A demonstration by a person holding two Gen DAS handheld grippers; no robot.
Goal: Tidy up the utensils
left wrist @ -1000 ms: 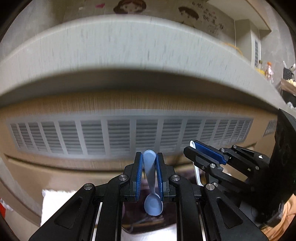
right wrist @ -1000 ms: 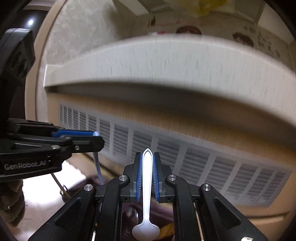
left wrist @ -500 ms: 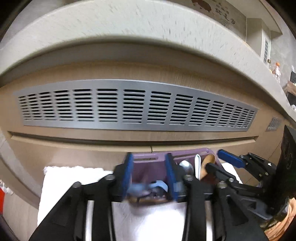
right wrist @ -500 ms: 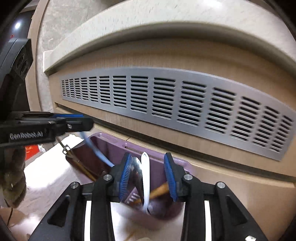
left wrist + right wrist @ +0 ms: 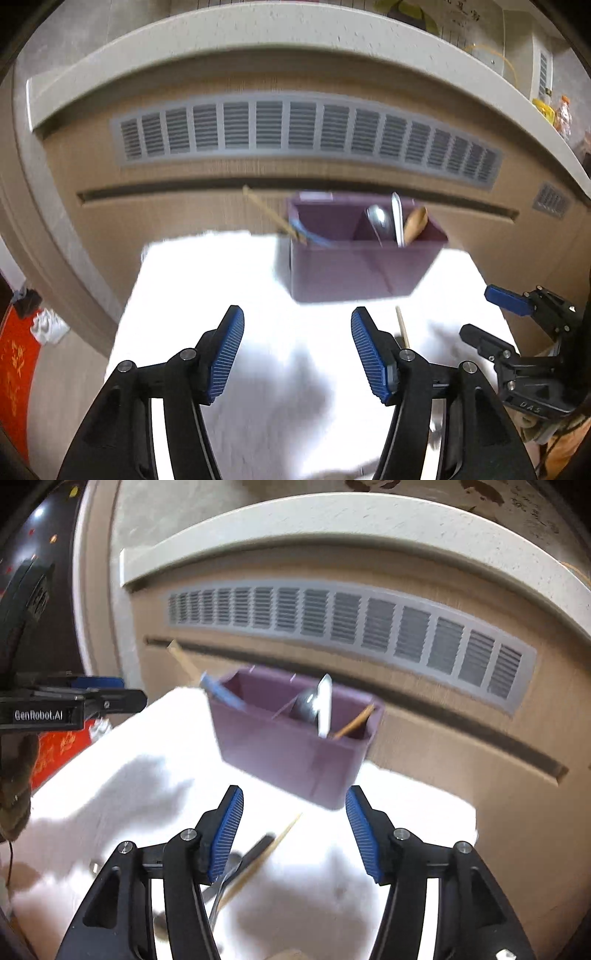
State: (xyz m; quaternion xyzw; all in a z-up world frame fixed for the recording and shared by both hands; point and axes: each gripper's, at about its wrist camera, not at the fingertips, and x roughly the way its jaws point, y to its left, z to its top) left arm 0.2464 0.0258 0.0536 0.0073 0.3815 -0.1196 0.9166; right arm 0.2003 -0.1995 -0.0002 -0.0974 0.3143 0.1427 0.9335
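A purple two-compartment utensil holder [image 5: 354, 273] [image 5: 295, 760] stands on a white cloth. Its left compartment holds a light blue spoon [image 5: 312, 238] [image 5: 221, 692] and a wooden stick [image 5: 269, 212]. Its right compartment holds a white spoon [image 5: 397, 218] [image 5: 323, 709], a metal spoon [image 5: 378, 219] and a wooden spoon [image 5: 415, 221]. My left gripper [image 5: 297, 349] is open and empty, in front of the holder. My right gripper [image 5: 293, 829] is open and empty, also in front of it; it shows at the right in the left wrist view [image 5: 487, 314].
Loose utensils lie on the cloth near my right gripper: a wooden chopstick [image 5: 258, 860] and a metal piece [image 5: 225, 875]. A wooden stick [image 5: 402, 326] lies in front of the holder. A wooden cabinet with a grey vent grille [image 5: 303, 129] stands right behind.
Both grippers let go of their spoons, opened wide and pulled back from the holder. The blue spoon now sits in the left compartment, the white spoon in the right.
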